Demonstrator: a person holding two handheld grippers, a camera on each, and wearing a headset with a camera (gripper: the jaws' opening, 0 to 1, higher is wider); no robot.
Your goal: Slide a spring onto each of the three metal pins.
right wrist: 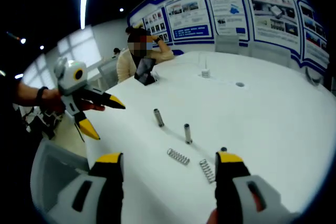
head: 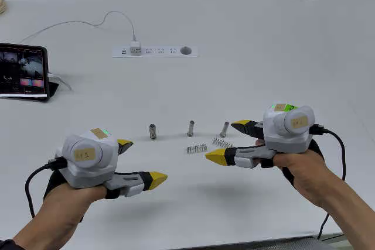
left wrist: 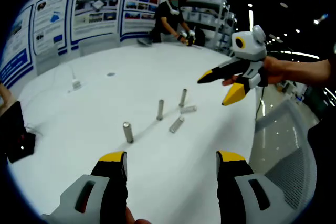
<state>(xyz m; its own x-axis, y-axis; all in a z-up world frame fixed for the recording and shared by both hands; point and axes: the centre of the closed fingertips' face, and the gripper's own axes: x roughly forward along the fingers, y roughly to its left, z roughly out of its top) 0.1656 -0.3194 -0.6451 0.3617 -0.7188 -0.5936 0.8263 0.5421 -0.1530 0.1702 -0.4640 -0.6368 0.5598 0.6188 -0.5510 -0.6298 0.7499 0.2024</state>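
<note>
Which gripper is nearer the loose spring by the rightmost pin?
Right. The right gripper flanks that spring with open jaws; the left gripper hovers off to its left, by the leftmost pin.

On the worktop (head: 246,39), three pins (head: 190,127) stand in a row at frame centre; two springs (head: 197,148) lie just below them, a power strip (head: 155,51) above, a tablet (head: 23,71) at left.

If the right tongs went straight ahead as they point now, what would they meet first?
Probably the nearer spring, lying on the table just ahead of the open right tongs; a pin stands beyond. Their height over the table is unclear.
</note>
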